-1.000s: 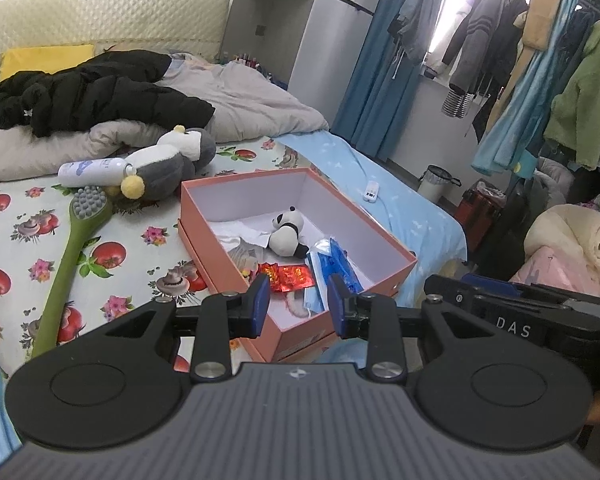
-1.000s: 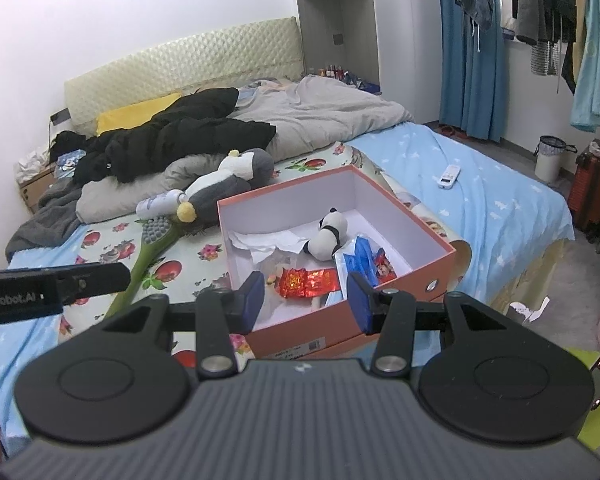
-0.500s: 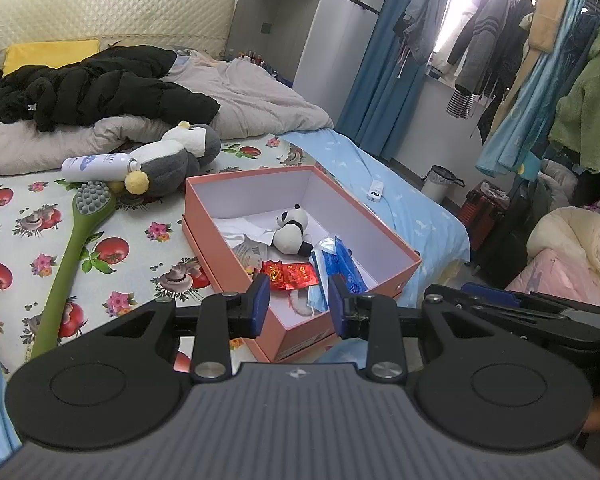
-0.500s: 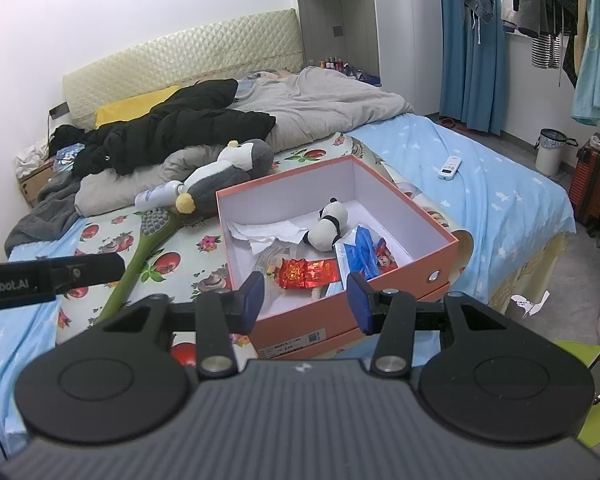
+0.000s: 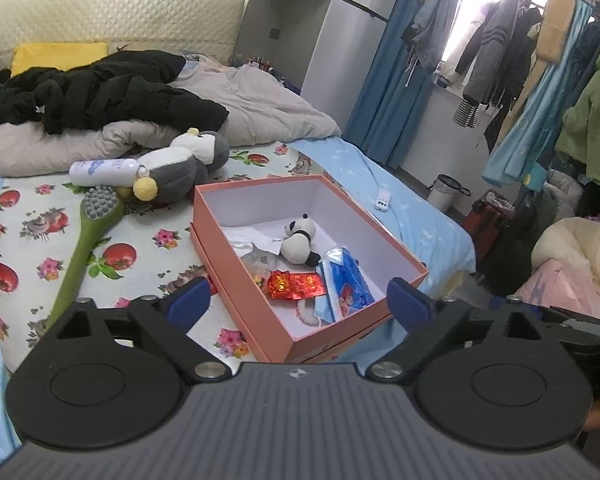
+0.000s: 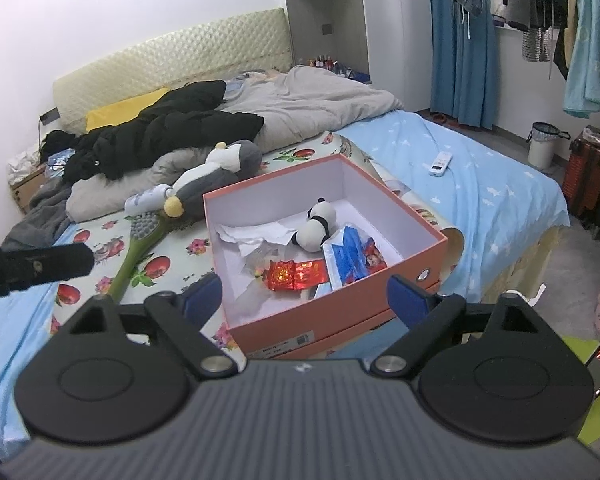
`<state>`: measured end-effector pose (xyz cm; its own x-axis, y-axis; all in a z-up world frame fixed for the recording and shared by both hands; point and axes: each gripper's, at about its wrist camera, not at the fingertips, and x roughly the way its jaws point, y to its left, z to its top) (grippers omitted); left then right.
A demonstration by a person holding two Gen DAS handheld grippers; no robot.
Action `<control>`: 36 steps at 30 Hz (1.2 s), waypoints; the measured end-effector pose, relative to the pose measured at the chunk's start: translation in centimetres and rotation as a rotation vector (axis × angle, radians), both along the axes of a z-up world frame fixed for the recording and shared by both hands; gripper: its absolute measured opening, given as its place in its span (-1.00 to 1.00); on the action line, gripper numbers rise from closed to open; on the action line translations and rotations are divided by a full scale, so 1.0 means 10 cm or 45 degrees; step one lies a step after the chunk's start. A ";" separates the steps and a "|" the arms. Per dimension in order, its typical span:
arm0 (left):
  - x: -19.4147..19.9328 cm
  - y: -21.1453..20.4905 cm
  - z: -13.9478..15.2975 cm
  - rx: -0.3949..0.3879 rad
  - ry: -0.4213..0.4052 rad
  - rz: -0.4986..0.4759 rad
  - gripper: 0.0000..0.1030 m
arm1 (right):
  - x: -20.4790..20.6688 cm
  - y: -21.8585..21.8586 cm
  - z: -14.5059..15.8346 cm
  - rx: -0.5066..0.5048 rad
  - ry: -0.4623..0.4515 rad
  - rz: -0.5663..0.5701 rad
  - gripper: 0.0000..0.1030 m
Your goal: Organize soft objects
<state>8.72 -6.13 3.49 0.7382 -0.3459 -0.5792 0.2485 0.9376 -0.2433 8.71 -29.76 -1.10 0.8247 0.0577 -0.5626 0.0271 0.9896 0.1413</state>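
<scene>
An open orange box [image 5: 236, 256] [image 6: 332, 312] sits on the bed's near corner. Inside lie a small panda plush [image 5: 300, 240] [image 6: 318, 228], a red foil packet [image 5: 296, 285] [image 6: 296, 274], blue packets [image 5: 346, 286] [image 6: 350, 262] and crumpled white paper [image 6: 256, 236]. A grey and white penguin plush [image 5: 176, 168] [image 6: 216, 172] lies behind the box. My left gripper [image 5: 298, 304] and my right gripper [image 6: 304, 300] both hover short of the box's near edge, their jaws opening wide with nothing between them.
A green long-handled brush [image 5: 84, 240] [image 6: 138, 252] and a white bottle [image 5: 104, 170] lie left of the box. A black coat [image 5: 100, 96] and grey quilt [image 6: 308, 108] fill the bed's head. A white remote [image 6: 440, 163] rests on the blue sheet; hanging clothes [image 5: 540, 80] stand right.
Both grippers' jaws have swung apart from a narrow gap to a wide one. Neither gripper has shifted noticeably.
</scene>
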 end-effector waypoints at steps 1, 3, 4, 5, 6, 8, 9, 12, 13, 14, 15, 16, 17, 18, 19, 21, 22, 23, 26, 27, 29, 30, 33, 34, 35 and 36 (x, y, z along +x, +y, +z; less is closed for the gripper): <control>0.00 -0.01 0.01 0.011 -0.003 0.001 0.93 | 0.00 0.01 -0.01 0.000 0.002 0.003 0.76; 0.00 -0.01 0.01 0.023 0.001 0.002 0.95 | 0.00 0.02 -0.01 -0.007 0.001 0.007 0.76; 0.00 -0.01 0.01 0.026 0.004 0.003 0.95 | -0.01 0.03 -0.01 -0.012 0.002 0.007 0.76; 0.00 -0.01 0.01 0.030 0.007 0.004 0.95 | -0.01 0.04 -0.01 -0.015 0.001 0.008 0.76; -0.01 -0.01 0.01 0.033 0.007 0.007 0.95 | -0.02 0.04 -0.01 -0.017 -0.001 0.008 0.76; -0.01 -0.01 0.01 0.044 0.011 0.020 0.95 | -0.02 0.05 0.01 -0.016 -0.005 0.009 0.76; -0.01 -0.01 0.01 0.046 0.016 0.024 0.95 | -0.02 0.04 0.02 -0.016 -0.008 0.010 0.76; -0.03 -0.02 0.01 0.049 0.033 0.026 0.95 | -0.05 0.03 0.03 -0.016 -0.015 0.017 0.76; -0.04 -0.03 0.01 0.056 0.028 0.028 0.95 | -0.06 0.03 0.04 -0.014 -0.018 0.020 0.76; -0.06 -0.04 0.01 0.065 0.021 0.033 0.95 | -0.08 0.03 0.04 -0.014 -0.019 0.024 0.76; -0.07 -0.05 0.02 0.071 0.018 0.040 0.95 | -0.09 0.03 0.04 -0.017 -0.019 0.028 0.76; -0.08 -0.06 0.01 0.068 0.021 0.039 0.95 | -0.10 0.02 0.04 -0.021 -0.018 0.030 0.76; -0.09 -0.06 0.01 0.061 0.024 0.035 0.95 | -0.12 0.00 0.03 -0.026 -0.016 0.029 0.76; -0.10 -0.07 0.01 0.053 0.026 0.027 0.95 | -0.12 0.00 0.03 -0.028 -0.015 0.026 0.76; -0.11 -0.09 0.01 0.053 0.027 0.016 0.95 | -0.14 -0.01 0.02 -0.029 -0.014 0.021 0.76; -0.12 -0.12 0.00 0.074 0.027 0.008 0.95 | -0.16 0.00 0.00 -0.027 -0.007 0.021 0.76; -0.13 -0.12 0.00 0.080 0.025 0.012 0.95 | -0.17 0.00 -0.01 -0.028 -0.004 0.024 0.76; -0.14 -0.13 0.01 0.081 0.021 0.014 0.95 | -0.18 0.00 -0.02 -0.030 -0.004 0.022 0.76; -0.16 -0.12 0.01 0.078 0.021 0.011 0.96 | -0.20 0.00 -0.02 -0.019 -0.006 0.013 0.76; -0.17 -0.11 0.01 0.079 0.020 0.011 0.96 | -0.20 -0.01 -0.01 -0.019 -0.008 0.013 0.76; -0.18 -0.10 0.00 0.080 0.022 0.016 0.96 | -0.21 0.00 0.00 -0.027 -0.016 0.015 0.76; -0.19 -0.09 -0.01 0.076 0.025 0.019 0.96 | -0.21 0.01 0.01 -0.029 -0.018 0.017 0.76; -0.21 -0.07 -0.03 0.068 0.033 0.025 0.96 | -0.20 0.02 0.02 -0.027 -0.024 0.024 0.76; -0.21 -0.07 -0.04 0.068 0.033 0.026 0.96 | -0.19 0.02 0.02 -0.028 -0.025 0.027 0.76; -0.21 -0.06 -0.04 0.067 0.031 0.026 0.96 | -0.19 0.02 0.02 -0.029 -0.024 0.027 0.76; -0.22 -0.06 -0.04 0.066 0.031 0.028 0.96 | -0.19 0.03 0.02 -0.027 -0.025 0.026 0.76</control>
